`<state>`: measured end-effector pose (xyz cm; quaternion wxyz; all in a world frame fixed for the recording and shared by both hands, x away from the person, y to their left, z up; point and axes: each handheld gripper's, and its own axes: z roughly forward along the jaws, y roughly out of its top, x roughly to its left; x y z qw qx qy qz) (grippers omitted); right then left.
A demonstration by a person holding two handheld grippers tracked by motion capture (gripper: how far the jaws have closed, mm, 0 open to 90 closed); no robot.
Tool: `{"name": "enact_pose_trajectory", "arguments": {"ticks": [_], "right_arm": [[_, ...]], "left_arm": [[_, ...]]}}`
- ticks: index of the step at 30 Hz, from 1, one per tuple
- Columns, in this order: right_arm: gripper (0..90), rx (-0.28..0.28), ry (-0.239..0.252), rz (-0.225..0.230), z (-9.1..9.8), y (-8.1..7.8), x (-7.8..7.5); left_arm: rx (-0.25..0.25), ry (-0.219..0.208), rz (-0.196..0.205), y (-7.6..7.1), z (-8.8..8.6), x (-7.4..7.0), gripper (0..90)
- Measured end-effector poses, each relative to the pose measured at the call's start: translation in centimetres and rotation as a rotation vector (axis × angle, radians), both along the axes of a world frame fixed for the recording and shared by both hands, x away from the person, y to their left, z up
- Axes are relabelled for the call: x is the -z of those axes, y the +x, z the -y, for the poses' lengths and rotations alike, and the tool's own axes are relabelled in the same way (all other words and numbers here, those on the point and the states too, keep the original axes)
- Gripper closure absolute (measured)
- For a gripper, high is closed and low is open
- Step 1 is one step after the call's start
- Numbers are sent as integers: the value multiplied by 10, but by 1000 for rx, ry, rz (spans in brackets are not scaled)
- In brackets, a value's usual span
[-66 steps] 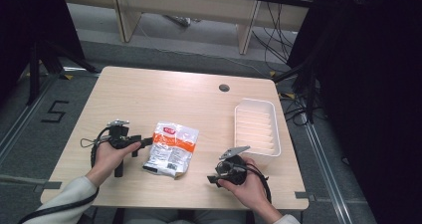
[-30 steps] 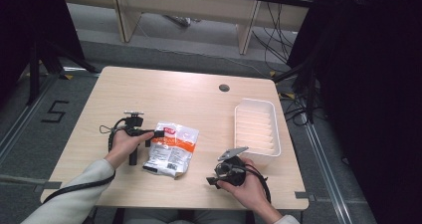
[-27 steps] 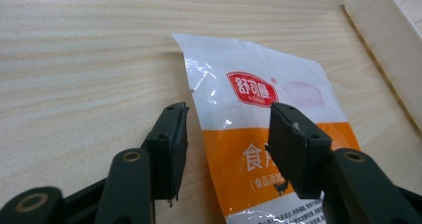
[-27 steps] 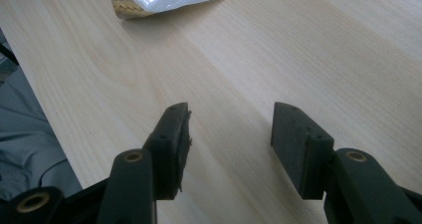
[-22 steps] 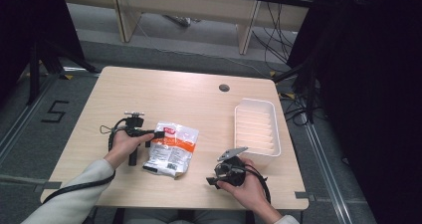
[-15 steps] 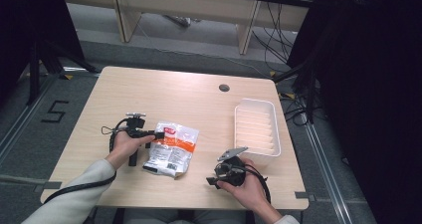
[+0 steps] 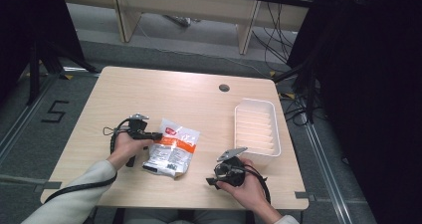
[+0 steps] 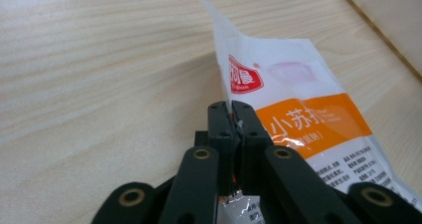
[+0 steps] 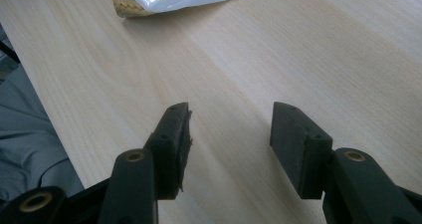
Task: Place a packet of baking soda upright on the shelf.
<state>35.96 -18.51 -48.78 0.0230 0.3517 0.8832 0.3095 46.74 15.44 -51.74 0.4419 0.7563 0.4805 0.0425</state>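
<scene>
Bag [image 8: 303,109] edge is already pinched between the left gripper's [image 8: 231,115] pressed-together fingers, so the grab looks done. Right gripper [image 9: 230,134] is held spread, bag well beyond its fingertips; tray [image 7: 256,129] unused.

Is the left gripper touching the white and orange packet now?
Touching. In the left gripper view, the left gripper has its jaws shut on the edge of the packet, with the film pinched between them.

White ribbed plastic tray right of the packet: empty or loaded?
Empty: the white ribbed plastic tray shows bare ridges inside.
</scene>
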Motion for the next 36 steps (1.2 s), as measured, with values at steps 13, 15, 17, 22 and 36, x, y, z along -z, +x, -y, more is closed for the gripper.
{"name": "enact_pose_trajectory", "arguments": {"ticks": [13,15,17,22,36], "right_arm": [[511,5,0,13,1,-1,-2],[509,-2,-16,5,2,0,-4],[509,6,-18,0,2,0,-3],[508,6,3,14,2,1,-2],[441,-28,-25,167,-1,3,-29]], "left_arm": [[54,-96,47,-9,-4,-15,897],[68,-105,68,-14,-4,-20,897],[65,-118,71,-16,-3,-21,897],[86,-174,94,-26,-5,-33,898],[196,-266,188,-52,5,-67,898]]}}
